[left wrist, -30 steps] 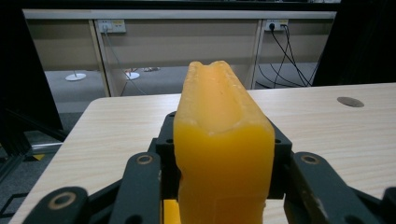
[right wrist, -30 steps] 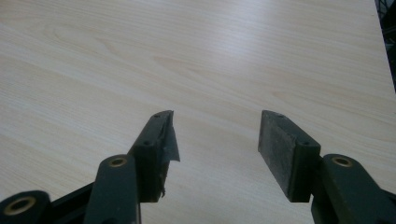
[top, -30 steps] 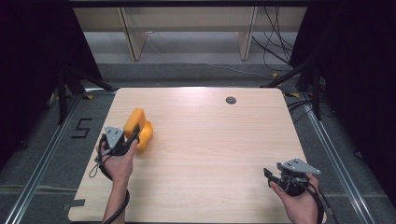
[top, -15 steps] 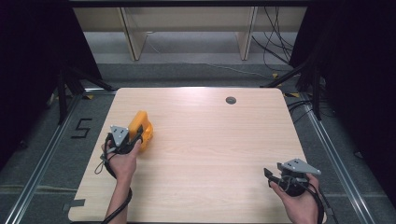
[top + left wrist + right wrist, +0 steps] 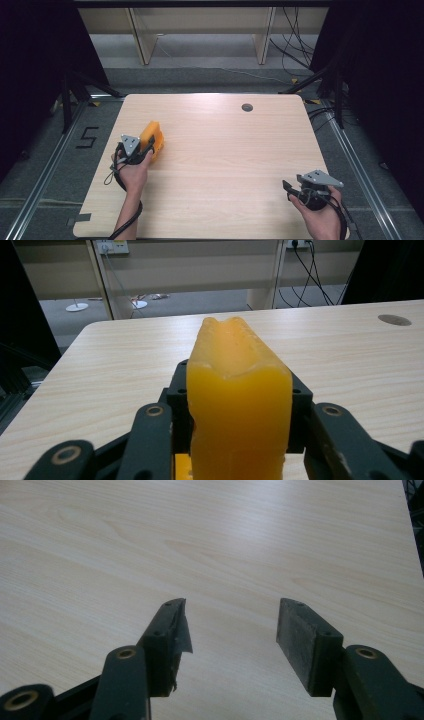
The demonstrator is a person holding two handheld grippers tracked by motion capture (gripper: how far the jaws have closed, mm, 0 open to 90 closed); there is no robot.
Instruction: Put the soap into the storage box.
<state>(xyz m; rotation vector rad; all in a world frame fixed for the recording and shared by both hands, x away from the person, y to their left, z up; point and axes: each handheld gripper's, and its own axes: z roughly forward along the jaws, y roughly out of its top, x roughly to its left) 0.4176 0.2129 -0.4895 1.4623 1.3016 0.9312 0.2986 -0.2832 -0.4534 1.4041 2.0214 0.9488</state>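
Note:
An orange block [image 5: 153, 138] with a notched far end lies on the left part of the wooden table [image 5: 225, 150]. My left gripper [image 5: 145, 146] is shut on it, held by a hand at the table's left. In the left gripper view the orange block [image 5: 239, 395] stands between the two black jaws, which press on its sides. My right gripper [image 5: 289, 189] is low at the front right of the table, held in the other hand. In the right gripper view the right gripper [image 5: 230, 635] is open, with bare tabletop between its pads [image 5: 300, 640].
A dark round cable hole [image 5: 247, 107] sits near the table's far edge. Beyond the far edge stand pale shelf legs [image 5: 142, 47] and loose cables [image 5: 295, 55] on the floor. Metal rails [image 5: 45, 170] run along both sides of the table.
My left gripper and the orange block have shifted to the right and slightly nearer across the table. The right gripper has stayed put and open.

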